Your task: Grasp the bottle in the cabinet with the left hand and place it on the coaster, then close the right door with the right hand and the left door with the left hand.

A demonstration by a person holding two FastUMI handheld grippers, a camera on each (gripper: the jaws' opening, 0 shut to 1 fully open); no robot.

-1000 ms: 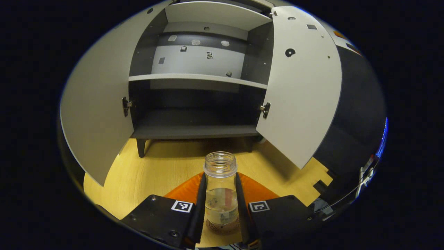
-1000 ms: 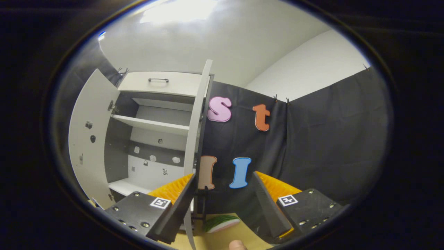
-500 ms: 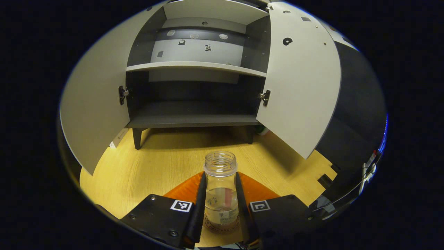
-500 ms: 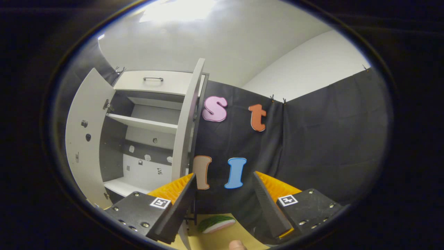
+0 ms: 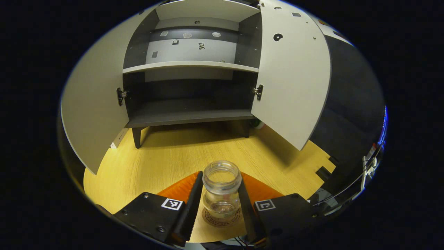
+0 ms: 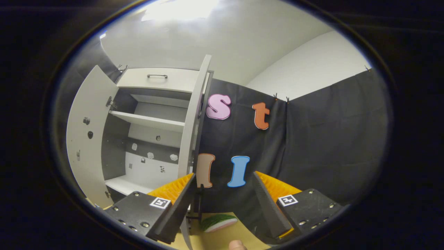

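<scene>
A clear glass bottle (image 5: 222, 187) without a cap stands upright on a round brown coaster (image 5: 212, 220) on the wooden table. My left gripper (image 5: 220, 175) is open around it, its fingers flanking the glass with a thin gap on each side. Behind stands the cabinet (image 5: 189, 118), with the left door (image 5: 93, 104) and the right door (image 5: 295, 80) both swung wide. In the right gripper view my right gripper (image 6: 223, 180) is open and holds nothing. It hangs just right of the right door's edge (image 6: 192, 121); the left door (image 6: 86, 139) shows farther off.
The cabinet's shelves (image 5: 190, 65) hold nothing. The wooden table (image 5: 156, 163) spreads between the cabinet legs and the coaster. A green and pink watermelon-slice object (image 6: 218, 222) lies on the table below my right gripper. A fingertip (image 6: 237, 245) shows at the bottom edge.
The left gripper has let go of the bottle, spread its fingers a little and risen, so it now looks down into the bottle's mouth. The right gripper only swayed slightly.
</scene>
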